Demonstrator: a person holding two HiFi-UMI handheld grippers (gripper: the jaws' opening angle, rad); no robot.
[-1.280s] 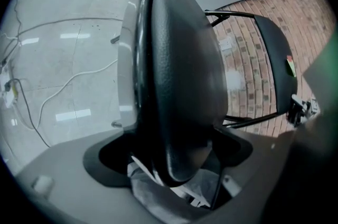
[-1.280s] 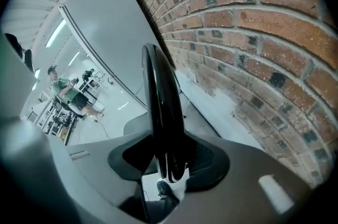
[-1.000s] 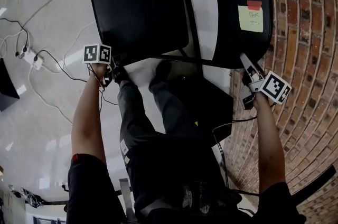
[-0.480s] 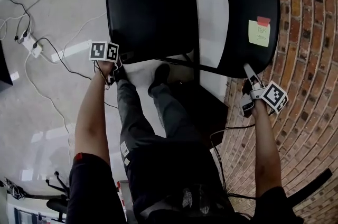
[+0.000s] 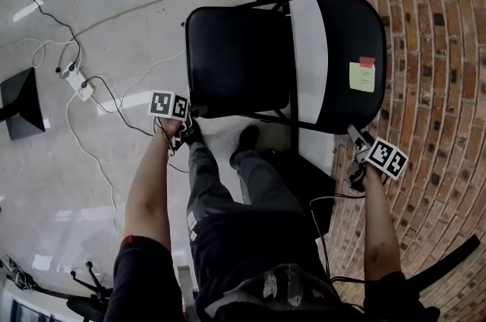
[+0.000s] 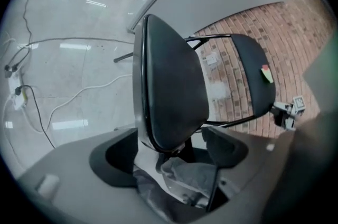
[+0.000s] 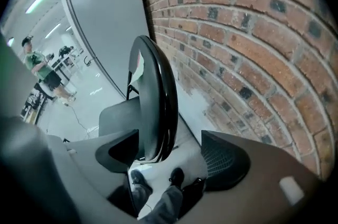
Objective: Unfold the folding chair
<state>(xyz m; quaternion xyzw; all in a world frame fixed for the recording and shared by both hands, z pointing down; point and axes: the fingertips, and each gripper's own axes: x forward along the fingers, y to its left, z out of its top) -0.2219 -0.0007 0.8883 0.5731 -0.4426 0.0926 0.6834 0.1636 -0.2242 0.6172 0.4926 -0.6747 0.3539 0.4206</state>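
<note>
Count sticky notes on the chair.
1: a yellow sticky note on the backrest, red tape at its top. The backrest's other face is hidden.

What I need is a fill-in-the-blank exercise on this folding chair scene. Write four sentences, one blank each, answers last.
On the chair, the backrest carries a sticky note that is ___ in colour.
The tape at the note's top edge is ___.
The wall beside the chair is built of ___.
The power strip with its white cables lies on the ___.
Missing words: yellow; red; brick; floor.
</note>
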